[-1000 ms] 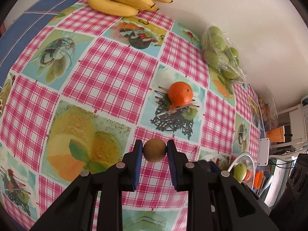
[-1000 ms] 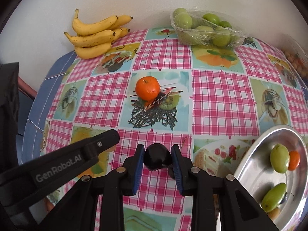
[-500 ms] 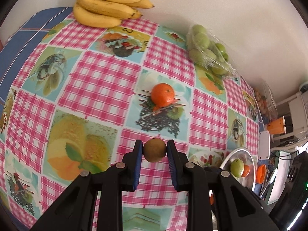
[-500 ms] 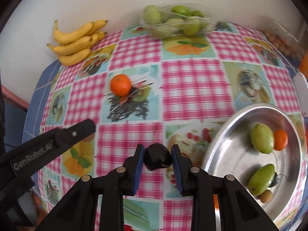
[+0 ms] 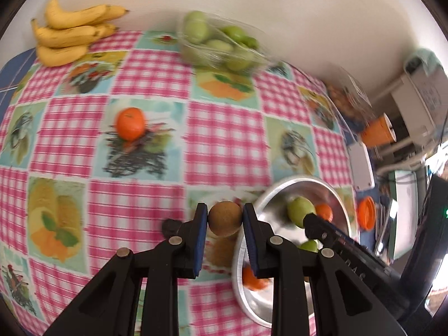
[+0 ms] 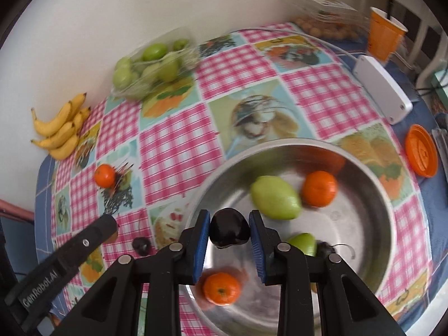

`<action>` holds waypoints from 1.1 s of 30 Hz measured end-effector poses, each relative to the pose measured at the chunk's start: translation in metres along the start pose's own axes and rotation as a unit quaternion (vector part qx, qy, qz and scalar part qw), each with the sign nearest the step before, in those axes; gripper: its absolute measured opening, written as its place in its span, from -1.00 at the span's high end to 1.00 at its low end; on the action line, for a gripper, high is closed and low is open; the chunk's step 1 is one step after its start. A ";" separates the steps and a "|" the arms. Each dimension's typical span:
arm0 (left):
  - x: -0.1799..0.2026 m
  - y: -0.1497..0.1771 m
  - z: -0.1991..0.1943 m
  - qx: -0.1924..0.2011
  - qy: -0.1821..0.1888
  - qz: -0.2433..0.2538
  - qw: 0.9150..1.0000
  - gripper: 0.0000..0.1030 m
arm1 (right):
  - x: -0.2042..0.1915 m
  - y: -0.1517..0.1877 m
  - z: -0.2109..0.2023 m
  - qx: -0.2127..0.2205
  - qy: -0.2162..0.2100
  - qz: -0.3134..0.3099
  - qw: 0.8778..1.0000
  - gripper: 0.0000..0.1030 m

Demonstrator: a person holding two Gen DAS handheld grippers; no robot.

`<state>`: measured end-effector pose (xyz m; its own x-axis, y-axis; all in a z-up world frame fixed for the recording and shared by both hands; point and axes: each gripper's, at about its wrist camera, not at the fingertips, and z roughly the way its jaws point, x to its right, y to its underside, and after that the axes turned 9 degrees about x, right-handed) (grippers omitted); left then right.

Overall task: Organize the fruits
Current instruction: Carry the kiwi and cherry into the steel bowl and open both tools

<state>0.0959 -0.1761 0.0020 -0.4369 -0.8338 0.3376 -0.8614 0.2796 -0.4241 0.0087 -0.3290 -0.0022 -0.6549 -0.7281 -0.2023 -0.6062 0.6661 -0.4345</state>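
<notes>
Left claw [image 5: 225, 219] pinches a small brown kiwi [image 5: 224, 218] across its middle, just short of the steel bowl [image 6: 389, 218]. Right claw [image 6: 229, 231] clamps a dark plum [image 6: 230, 231] above the bowl. Both light, bruise easily; plum skin likely slick.

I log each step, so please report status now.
Left gripper shut on brown round kiwi. Right gripper shut on dark glossy plum, above steel bowl. Nothing blocks.

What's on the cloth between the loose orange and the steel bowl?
In the right wrist view, only patterned tablecloth lies between the loose orange and the steel bowl; no fruit sits on that stretch.
</notes>
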 end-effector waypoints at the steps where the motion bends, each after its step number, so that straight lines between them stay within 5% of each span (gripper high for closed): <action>1: 0.005 0.001 0.002 -0.003 0.002 0.005 1.000 0.49 | 0.006 -0.001 -0.002 0.003 0.004 0.004 1.000 0.39; 11: 0.043 0.024 0.027 -0.032 0.004 0.061 0.998 0.49 | 0.038 0.001 0.008 -0.017 0.012 0.033 0.999 0.38; 33: 0.035 0.034 0.049 -0.070 0.024 0.034 0.997 0.49 | 0.043 0.006 0.026 -0.042 0.017 0.046 0.998 0.37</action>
<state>0.0645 -0.2193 -0.0420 -0.5042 -0.7877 0.3541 -0.8559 0.4010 -0.3266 -0.0114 -0.3605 -0.0358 -0.7238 -0.6584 -0.2066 -0.5778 0.7419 -0.3401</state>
